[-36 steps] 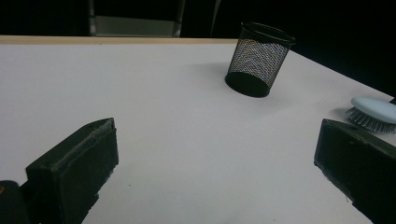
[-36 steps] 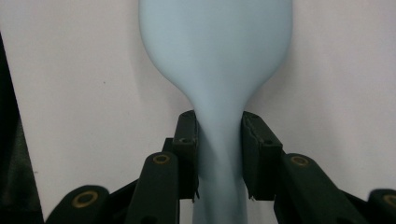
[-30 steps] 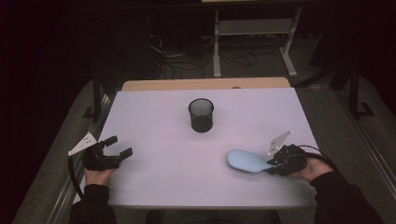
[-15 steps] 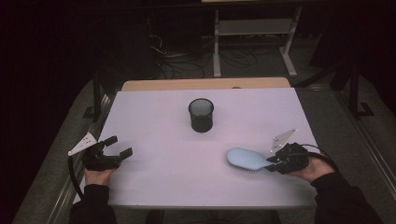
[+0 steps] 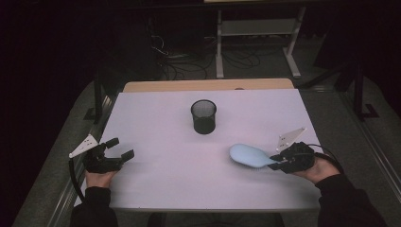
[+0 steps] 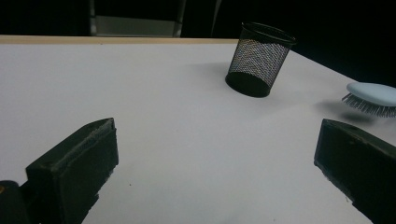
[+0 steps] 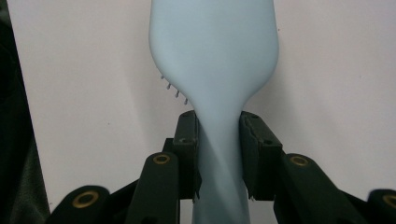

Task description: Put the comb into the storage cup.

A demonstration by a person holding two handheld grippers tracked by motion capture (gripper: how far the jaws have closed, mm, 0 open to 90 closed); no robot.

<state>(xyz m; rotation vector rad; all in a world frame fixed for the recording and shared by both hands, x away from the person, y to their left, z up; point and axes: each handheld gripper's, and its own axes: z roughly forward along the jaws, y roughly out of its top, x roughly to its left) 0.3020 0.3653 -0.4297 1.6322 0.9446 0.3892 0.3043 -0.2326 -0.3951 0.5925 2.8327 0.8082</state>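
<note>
White table: right tongs clamp pale-blue hairbrush; no legible writing.

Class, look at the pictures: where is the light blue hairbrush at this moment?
In the high view the hairbrush sits on the table's right side, its handle clamped in the right gripper, below and right of the mesh cup.

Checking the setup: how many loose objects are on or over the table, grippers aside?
2: a black mesh cup standing at the table's middle, and a light-blue hairbrush clamped by its handle in the right gripper.
</note>
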